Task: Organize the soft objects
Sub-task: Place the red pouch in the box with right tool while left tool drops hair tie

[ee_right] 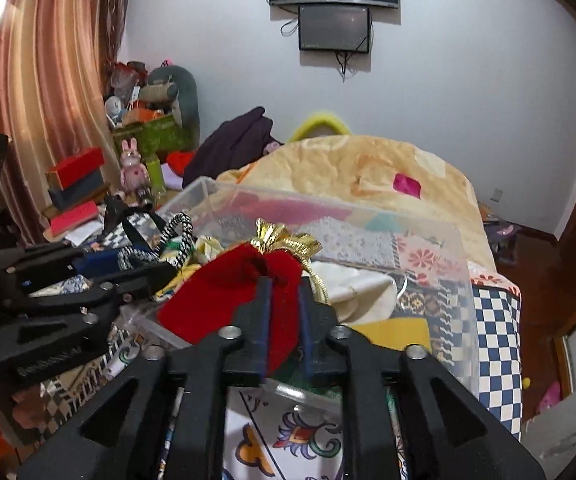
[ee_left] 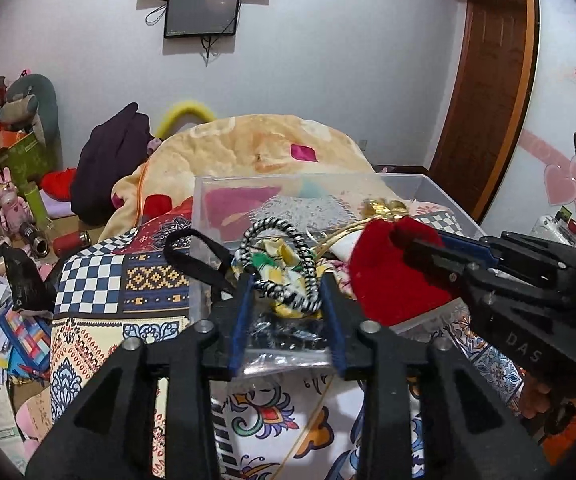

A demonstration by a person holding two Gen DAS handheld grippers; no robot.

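Left gripper, left wrist view: pads stand apart with a clear bag between them. A striped cord loop runs up out of it toward 12. The bag spans pad to pad, but I can't tell if the pads press on it.
- Bin, clear plastic, sits just past the fingertips at 12, on a patterned cloth.
- Red pouch lies at 3 of the fingertips, draped over the bin's near rim, with a gold tie at its top.
- Right gripper comes in from 3, tips at the pouch's neck. Can't tell from here whether it grips or is loose.
- Blanket is heaped behind the bin at 12, and a monitor hangs on the wall above.

Right wrist view:
- Right gripper has narrow spacing, with the pouch running between the pads. The rest of the pouch spreads toward 9 over the bin rim. Pad contact isn't clear, so can't tell gripped or let go.
- Gold tie sits just beyond the tips at 12.
- Inside the bin: white cloth at 2 and a yellow card at 3.
- Left gripper enters from 9, with the cord loop at its tips, over the bin's left end.
- Blanket is at 1 behind the bin, and a curtain is at 10.
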